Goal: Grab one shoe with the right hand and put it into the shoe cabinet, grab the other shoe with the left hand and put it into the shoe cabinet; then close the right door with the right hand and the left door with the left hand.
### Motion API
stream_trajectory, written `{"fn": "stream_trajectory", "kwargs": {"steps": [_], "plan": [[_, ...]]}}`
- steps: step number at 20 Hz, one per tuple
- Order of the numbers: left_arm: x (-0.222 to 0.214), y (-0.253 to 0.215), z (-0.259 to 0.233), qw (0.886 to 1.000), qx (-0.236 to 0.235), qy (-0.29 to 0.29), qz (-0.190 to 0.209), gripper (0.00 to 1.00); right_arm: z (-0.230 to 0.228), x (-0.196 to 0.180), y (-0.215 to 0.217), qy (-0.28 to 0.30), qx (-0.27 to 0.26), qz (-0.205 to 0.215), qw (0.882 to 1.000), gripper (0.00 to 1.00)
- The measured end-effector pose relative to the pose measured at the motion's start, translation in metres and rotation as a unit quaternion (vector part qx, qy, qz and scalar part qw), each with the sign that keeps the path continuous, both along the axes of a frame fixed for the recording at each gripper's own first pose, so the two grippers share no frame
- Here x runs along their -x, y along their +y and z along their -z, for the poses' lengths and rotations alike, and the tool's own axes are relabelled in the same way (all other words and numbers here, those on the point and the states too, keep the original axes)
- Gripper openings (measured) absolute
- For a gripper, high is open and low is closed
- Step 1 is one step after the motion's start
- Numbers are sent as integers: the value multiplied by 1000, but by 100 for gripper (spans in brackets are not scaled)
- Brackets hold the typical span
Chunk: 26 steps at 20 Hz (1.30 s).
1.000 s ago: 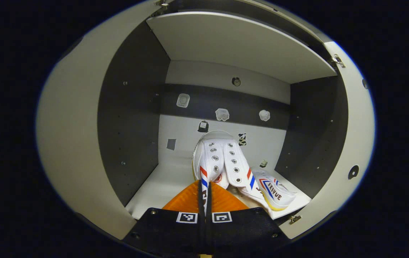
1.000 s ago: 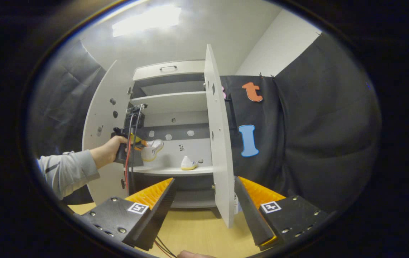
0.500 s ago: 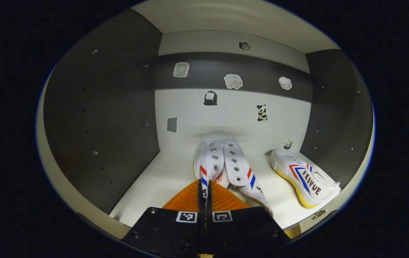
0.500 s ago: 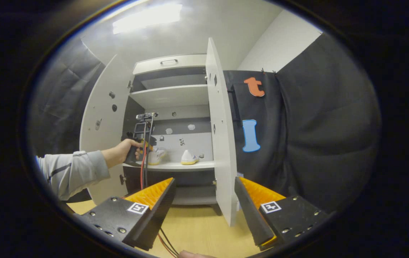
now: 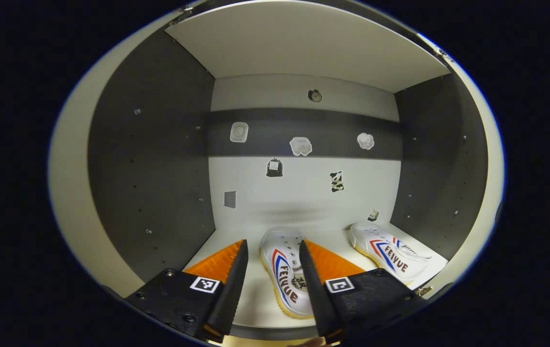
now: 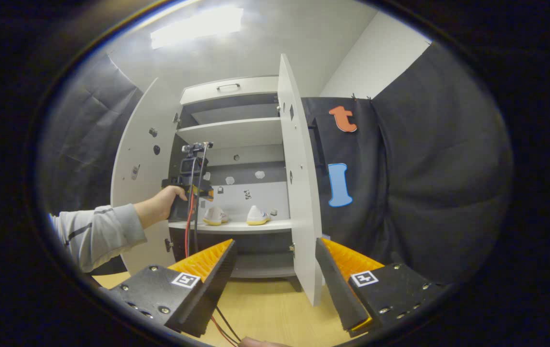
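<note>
Left shoe [image 5: 285,270] now released, jaws apart

A pale shelf [image 5: 251,308] inside the shoe cabinet carries two white shoes side by side: one shoe [image 5: 287,270] near its front edge, the other shoe [image 5: 390,251] farther right.

A finger [image 5: 316,289] hides the near shoe's [image 5: 285,274] right side.
</note>
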<state>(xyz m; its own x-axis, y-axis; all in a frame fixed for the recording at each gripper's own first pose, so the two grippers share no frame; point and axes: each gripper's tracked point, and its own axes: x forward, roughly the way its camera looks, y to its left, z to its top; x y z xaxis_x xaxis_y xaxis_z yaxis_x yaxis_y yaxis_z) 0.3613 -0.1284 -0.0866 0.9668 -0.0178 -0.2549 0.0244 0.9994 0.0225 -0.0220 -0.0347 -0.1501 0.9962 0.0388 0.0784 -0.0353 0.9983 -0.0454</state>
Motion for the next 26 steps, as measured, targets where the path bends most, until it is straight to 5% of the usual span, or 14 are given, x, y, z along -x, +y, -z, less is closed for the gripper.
{"fn": "stream_trajectory", "kwargs": {"steps": [2,3,5,14,20,26], "plan": [[28,1,-16,1000,-2,-8,2,78,1,1,2,0,3,2,1000,97],[44,4,-25,1000,-3,-16,-2,92,0,2,6,-1,4,-1,1000,97],[77,5,-39,1000,3,-24,6,99,4,5,15,3,14,-9,1000,98],[253,50,-63,996,17,-69,46,96,-5,22,28,-11,35,23,999,98],[332,89,-40,997,14,-69,21,96,-18,28,21,11,24,12,1000,98],[381,73,-7,996,34,-39,69,96,-68,12,-35,23,69,28,997,98]]}}
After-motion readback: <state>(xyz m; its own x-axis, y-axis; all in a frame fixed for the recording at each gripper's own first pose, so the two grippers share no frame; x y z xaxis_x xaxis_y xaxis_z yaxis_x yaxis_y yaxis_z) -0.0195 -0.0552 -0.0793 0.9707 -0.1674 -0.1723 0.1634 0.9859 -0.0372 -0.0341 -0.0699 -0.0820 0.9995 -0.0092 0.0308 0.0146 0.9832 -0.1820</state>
